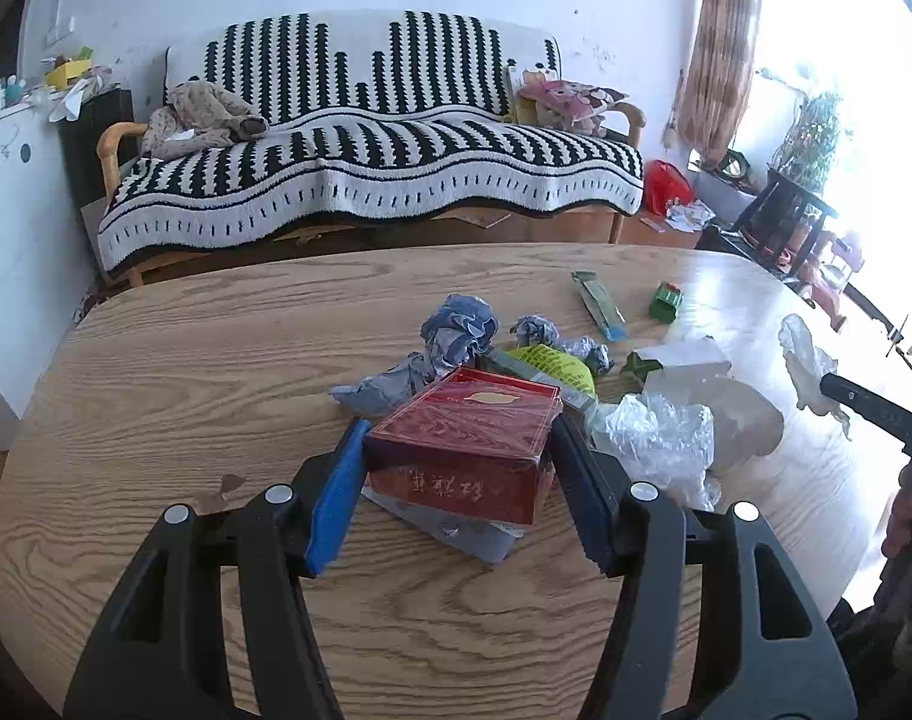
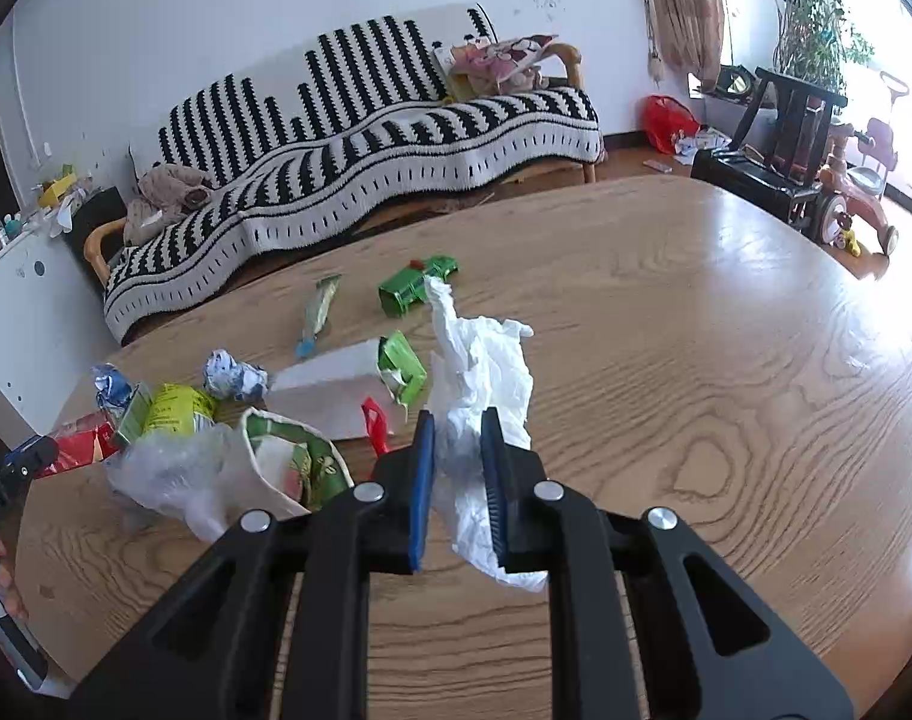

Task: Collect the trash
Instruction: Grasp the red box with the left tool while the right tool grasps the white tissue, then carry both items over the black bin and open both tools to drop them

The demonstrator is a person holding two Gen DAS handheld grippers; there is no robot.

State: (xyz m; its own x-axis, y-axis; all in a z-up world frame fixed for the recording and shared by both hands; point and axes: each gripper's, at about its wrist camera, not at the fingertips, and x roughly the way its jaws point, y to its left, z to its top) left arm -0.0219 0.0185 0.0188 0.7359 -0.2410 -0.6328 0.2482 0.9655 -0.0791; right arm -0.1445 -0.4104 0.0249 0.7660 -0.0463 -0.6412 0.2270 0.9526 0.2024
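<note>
The left gripper [image 1: 456, 468] is clamping its blue pads on both sides of a red box [image 1: 465, 441], a glossy rectangular carton with gold lettering, and is holding it tilted just above the table [image 1: 156, 396]. A flat grey sheet [image 1: 456, 531] is lying right under the box. The right gripper [image 2: 459, 480] is pinching a white tissue [image 2: 486, 372], soft and crumpled, its jaws nearly together with the paper bunching up above and hanging below them.

Moving outward, the rest of the trash is sitting in a loose heap on the pale oak-grain table, between the two grippers. Crinkled clear plastic [image 1: 660, 438] is lying just beside the box. Next to it a paper cup [image 2: 288, 462] is lying on its side, printed green inside the rim. A yellow-green wrapper [image 2: 174, 411] is resting behind it. Blue-and-white paper balls [image 1: 459, 327] are showing up in the pile, at least three, all tightly scrunched. A white carton [image 2: 330, 390] with a torn green end is lying flat. Farther back, one long green sachet [image 1: 597, 303] and one small shiny green box [image 1: 665, 302] are sitting well apart from the heap.

Beyond the table, a sofa [image 1: 366, 138] is wearing a black-and-white striped knit throw.
</note>
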